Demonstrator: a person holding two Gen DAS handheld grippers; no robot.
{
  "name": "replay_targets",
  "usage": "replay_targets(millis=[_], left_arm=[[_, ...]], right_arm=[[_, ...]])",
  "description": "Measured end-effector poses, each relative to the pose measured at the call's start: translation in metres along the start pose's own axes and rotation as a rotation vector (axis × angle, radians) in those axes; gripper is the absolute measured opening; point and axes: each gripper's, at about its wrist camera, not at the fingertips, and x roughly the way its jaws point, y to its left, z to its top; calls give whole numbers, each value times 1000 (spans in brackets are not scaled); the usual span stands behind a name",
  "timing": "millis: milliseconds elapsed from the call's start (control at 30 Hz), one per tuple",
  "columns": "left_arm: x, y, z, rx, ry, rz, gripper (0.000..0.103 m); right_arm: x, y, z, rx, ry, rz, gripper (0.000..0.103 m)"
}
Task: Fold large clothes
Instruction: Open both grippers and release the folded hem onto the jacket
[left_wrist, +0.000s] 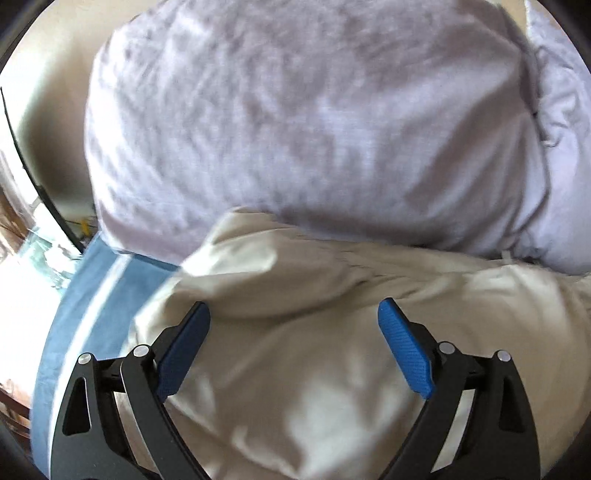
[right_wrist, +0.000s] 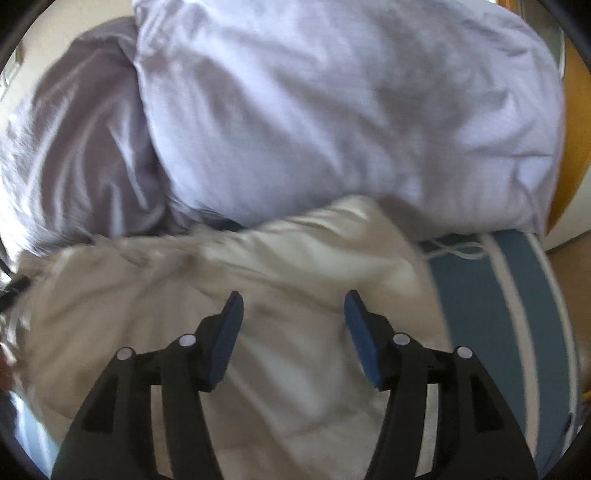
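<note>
Bedroom: lilac pillows on blue striped bedsheet

A bed covered with a blue, white-striped sheet carried a rumpled cream garment at the near side. Two lilac pillows lay at the far side, their near edges touching the cream garment on the sheet.

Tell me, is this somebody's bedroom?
Probably a bedroom. Two plump lilac pillows lie on a bed with a blue striped sheet, and a cream garment is spread in front of them. Both grippers hover over it, fingers apart.
</note>
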Motion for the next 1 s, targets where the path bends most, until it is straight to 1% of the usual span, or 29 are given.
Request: replay_targets(millis=[100, 167, 200, 267, 467, 533, 767, 867, 1000], left_arm=[[15, 9, -3, -10, 25, 39, 93], [21, 11, -7, -13, 30, 49, 93], [17, 18, -10, -12, 30, 55, 93], [24, 17, -11, -10, 32, 63, 94], [44, 24, -16, -30, 40, 48, 95], [50, 26, -25, -33, 39, 45, 95], [69, 31, -33, -44, 36, 40, 97], [71, 30, -35, -42, 43, 42, 97], [56, 28, -32, -41, 86, 40, 96]], right_arm=[[5, -8, -8, -3, -6, -35, 57], [11, -6, -12, -21, -12, -53, 58], [12, -4, -12, -33, -17, -63, 58], [16, 0, -13, -51, -21, -75, 59], [23, -5, -17, -39, -15, -73, 61], [26, -6, -18, -38, -16, -75, 62], [34, -5, -23, -47, -29, -85, 64], [37, -4, -24, -52, -25, -89, 64], [33, -7, -19, -36, 20, -75, 64]])
